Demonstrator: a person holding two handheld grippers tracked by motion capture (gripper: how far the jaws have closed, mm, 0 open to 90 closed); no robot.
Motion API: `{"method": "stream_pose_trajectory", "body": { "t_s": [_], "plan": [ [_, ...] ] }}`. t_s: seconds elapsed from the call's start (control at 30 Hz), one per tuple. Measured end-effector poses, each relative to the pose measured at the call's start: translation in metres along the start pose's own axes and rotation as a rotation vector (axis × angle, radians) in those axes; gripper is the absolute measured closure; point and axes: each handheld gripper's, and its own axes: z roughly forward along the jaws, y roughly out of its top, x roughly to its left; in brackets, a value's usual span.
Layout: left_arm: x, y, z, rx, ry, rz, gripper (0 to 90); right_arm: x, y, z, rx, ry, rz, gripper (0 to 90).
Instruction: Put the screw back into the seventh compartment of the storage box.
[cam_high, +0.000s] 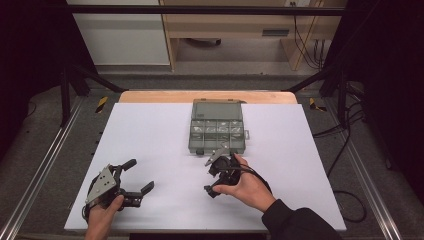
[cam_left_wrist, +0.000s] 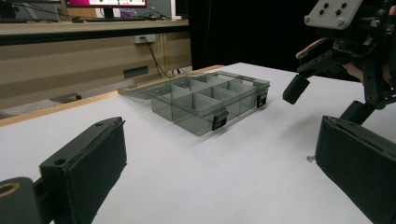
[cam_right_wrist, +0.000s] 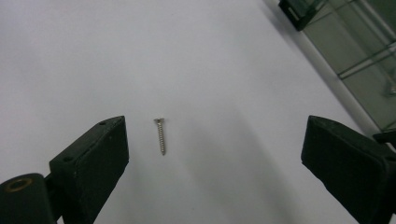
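High view: a white table (cam_high: 150, 135) is seen with a grey compartment box (cam_high: 216, 131) lying open near its far middle, lid folded back flat toward the far edge. The right gripper (cam_high: 210, 174) is held in the person's right hand (cam_high: 247, 189) just in front of the box, near its front edge, jaws spread wide and pointed down at the table. The left gripper (cam_high: 139, 175) is held low at the near left, well apart from the box, its jaws likewise spread and nothing held between them; the left hand (cam_high: 102, 216) is wrapped around its rear. Right gripper view: a single small screw (cam_right_wrist: 161, 136) is seen lying flat on the white surface between the two open jaws, nearer the left-hand jaw in that picture, touched by neither. A corner of the box (cam_right_wrist: 355, 51), with one black latch, is caught at the upper right of that view. Left gripper view: the box (cam_left_wrist: 205, 100) is seen ahead with its dividers and two black latches on the front wall; the right gripper (cam_left_wrist: 322, 100) hangs above the table to its right. A tiny speck (cam_left_wrist: 308, 158) on the table below that gripper is possibly the screw, though it is too small to be sure.
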Motion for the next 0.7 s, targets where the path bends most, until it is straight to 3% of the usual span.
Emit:
{"method": "stream_pose_trajectory", "body": {
  "t_s": [0.4,0.63,0.7],
  "plan": [
    [0.0001,0.0001,-0.0002,0.0,0.001,0.0,1.9,0.009,-0.0011,0.0069,0.025,0.017,-0.031,12.7],
    [0.0003,0.0001,-0.0005,-0.001,0.002,0.0,1.9,0.01,-0.0006,0.0076,0.037,0.018,-0.025,23.2],
    [0.0002,0.0001,-0.0003,0.0,0.001,0.0,1.9,0.0106,-0.0005,0.0073,0.045,0.027,-0.028,30.4]
  ]
}}
